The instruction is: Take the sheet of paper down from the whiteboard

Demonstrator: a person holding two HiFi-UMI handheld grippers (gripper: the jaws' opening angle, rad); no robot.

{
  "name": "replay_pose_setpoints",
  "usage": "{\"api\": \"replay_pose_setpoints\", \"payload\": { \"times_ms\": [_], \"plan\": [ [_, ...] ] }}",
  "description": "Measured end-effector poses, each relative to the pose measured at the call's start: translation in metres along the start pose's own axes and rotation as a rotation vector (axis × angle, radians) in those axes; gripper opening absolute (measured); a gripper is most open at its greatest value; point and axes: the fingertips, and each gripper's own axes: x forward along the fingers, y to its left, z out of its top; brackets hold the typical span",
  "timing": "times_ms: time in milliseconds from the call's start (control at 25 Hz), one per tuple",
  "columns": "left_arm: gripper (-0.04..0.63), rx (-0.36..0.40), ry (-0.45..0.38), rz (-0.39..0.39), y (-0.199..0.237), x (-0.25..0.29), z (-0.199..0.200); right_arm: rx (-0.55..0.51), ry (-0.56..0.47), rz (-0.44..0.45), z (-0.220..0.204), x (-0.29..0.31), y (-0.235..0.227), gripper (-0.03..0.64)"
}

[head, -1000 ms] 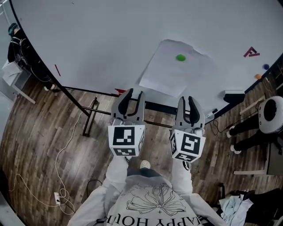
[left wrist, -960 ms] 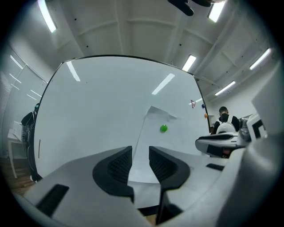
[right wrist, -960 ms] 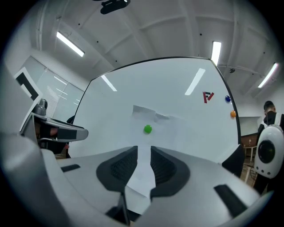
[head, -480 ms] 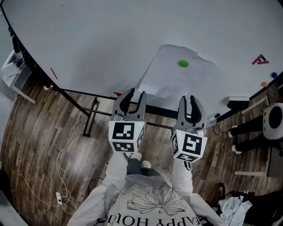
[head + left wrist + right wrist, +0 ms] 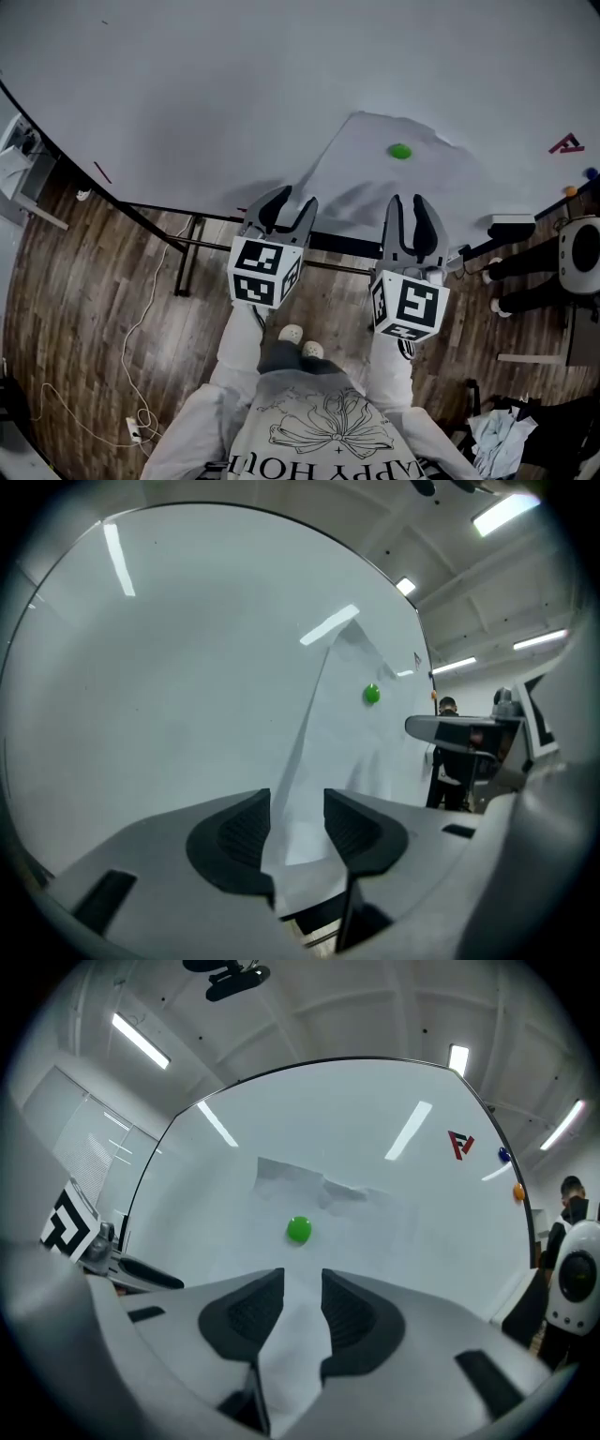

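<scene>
**Both grippers at the sheet's lower edge, pinch not yet made**

Left gripper: jaws spread, with a clear gap between the pads. The lower left corner of the sheet of paper stands in that gap, and its left edge curls off the whiteboard.

Right gripper: jaws likewise apart, with the sheet's lower edge running down between them. Neither pad looks pressed on the paper.

Sheet location: centre right of the head view, hanging on the board. It is pinned near its top by one green magnet, and its top edge is crumpled.

Judgement: the step in hand is the grasp on the bottom edge. To do it well, push each gripper in until paper sits deep between the pads, then close both before pulling. One magnet holds everything, so an even pull down and away from the board should slide the sheet out from under it. A lopsided tug would likely tear the paper or swing it about the magnet.
</scene>
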Motion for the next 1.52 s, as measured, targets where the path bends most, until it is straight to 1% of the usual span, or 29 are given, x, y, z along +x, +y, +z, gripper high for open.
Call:
{"api": "replay_pose_setpoints", "payload": {
  "times_ms": [160, 440, 640, 800, 920, 1040, 1240, 1360, 1520],
  "plan": [
    [0.161, 0.002, 0.056, -0.057, 0.005, 0.015, -0.014, -0.006, 0.007, -0.013, -0.002, 0.01, 0.0, 0.123],
    [0.161, -0.022, 0.104, -0.128, 0.006, 0.034, -0.027, -0.007, 0.011, -0.03, -0.002, 0.023, 0.0, 0.127],
    [0.148, -0.011, 0.125, -0.189, -0.003, 0.04, -0.031, -0.016, -0.006, -0.035, 0.007, 0.031, 0.003, 0.13],
    [0.058, -0.029, 0.115, -0.182, -0.003, 0.041, -0.029, -0.042, -0.035, -0.039, 0.02, 0.038, 0.002, 0.14],
    [0.025, -0.036, 0.113, -0.176, -0.002, 0.039, -0.027, -0.057, -0.053, -0.062, 0.03, 0.042, -0.001, 0.163],
    [0.012, -0.052, 0.105, -0.155, 0.003, 0.036, -0.024, -0.068, -0.062, -0.077, 0.036, 0.045, -0.004, 0.176],
    [0.006, -0.108, 0.076, -0.128, 0.01, 0.031, -0.017, -0.088, -0.078, -0.068, 0.041, 0.05, 0.0, 0.181],
    [0.005, -0.109, 0.076, -0.125, 0.011, 0.03, -0.016, -0.111, -0.079, -0.077, 0.041, 0.051, 0.002, 0.179],
    [0.005, -0.108, 0.071, -0.113, 0.012, 0.029, -0.015, -0.113, -0.09, -0.091, 0.041, 0.051, 0.001, 0.163]
  ]
}}
